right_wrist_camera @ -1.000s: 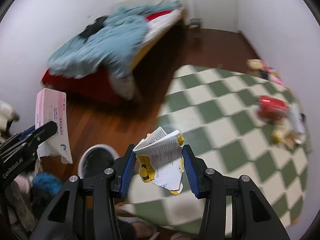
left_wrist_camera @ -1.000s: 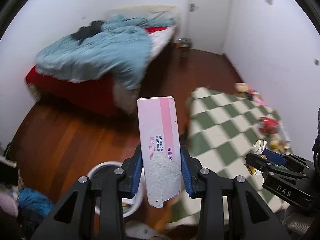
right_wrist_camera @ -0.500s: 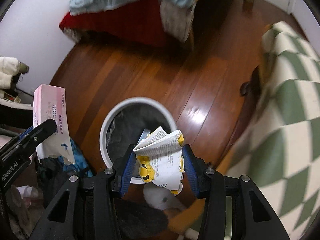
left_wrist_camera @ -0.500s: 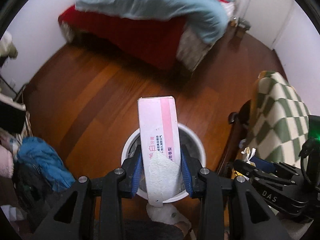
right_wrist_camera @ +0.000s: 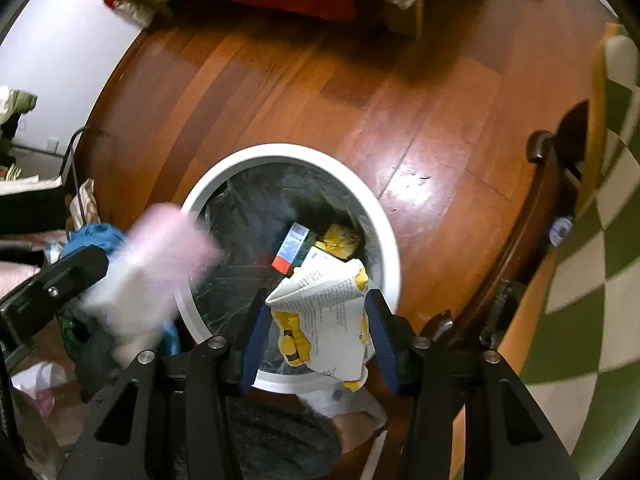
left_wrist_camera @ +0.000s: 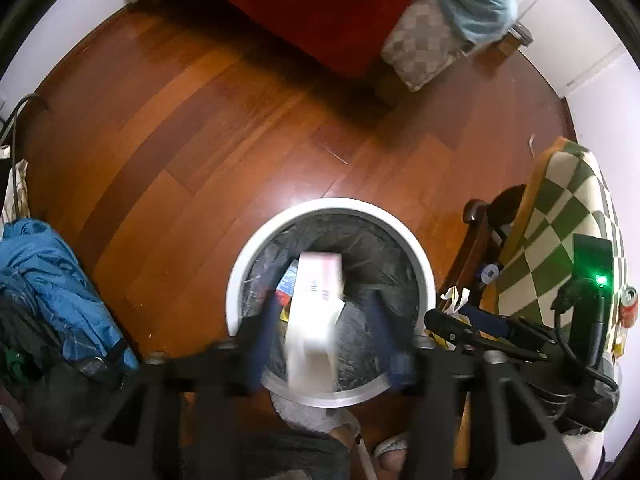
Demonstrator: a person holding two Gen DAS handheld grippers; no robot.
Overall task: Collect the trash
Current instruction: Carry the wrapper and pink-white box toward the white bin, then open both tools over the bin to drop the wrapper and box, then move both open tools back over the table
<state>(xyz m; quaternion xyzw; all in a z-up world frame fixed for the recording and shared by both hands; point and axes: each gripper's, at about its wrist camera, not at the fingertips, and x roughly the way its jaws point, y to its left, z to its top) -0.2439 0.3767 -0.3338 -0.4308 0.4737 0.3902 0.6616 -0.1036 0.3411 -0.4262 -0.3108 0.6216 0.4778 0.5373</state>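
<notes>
Directly below you, your left gripper (left_wrist_camera: pixel 324 320) points down into the white-rimmed trash bin (left_wrist_camera: pixel 416 256), its jaws opening, blurred, and standing clear on both sides of the pink-and-white carton (left_wrist_camera: pixel 318 292). That carton hangs loose between the blue pads, tilted, its upper end over the bin's black liner; in the right wrist view it shows only as a pink smear beside the rim.

Your right gripper (right_wrist_camera: pixel 316 320) hovers over the near edge of the same bin (right_wrist_camera: pixel 384 216). The crumpled white-and-yellow printed wrapper (right_wrist_camera: pixel 324 312) sits between its blue pads, both of which still look to touch the paper's sides even as the jaws begin to part. The wrapper's top corner leans over the bin opening, and its lower end hangs past the rim towards you.

Inside the bin, a small blue-and-red box (right_wrist_camera: pixel 290 248) and a wad of yellow packaging (right_wrist_camera: pixel 340 238) lie on the liner, just beyond the wrapper.

The bin stands on a reddish wood floor (left_wrist_camera: pixel 200 120). A green-and-white checked rug (left_wrist_camera: pixel 560 232) lies to its right, a heap of blue cloth (left_wrist_camera: pixel 48 280) to its left, and a bed with red covering (left_wrist_camera: pixel 300 0) across the room.
</notes>
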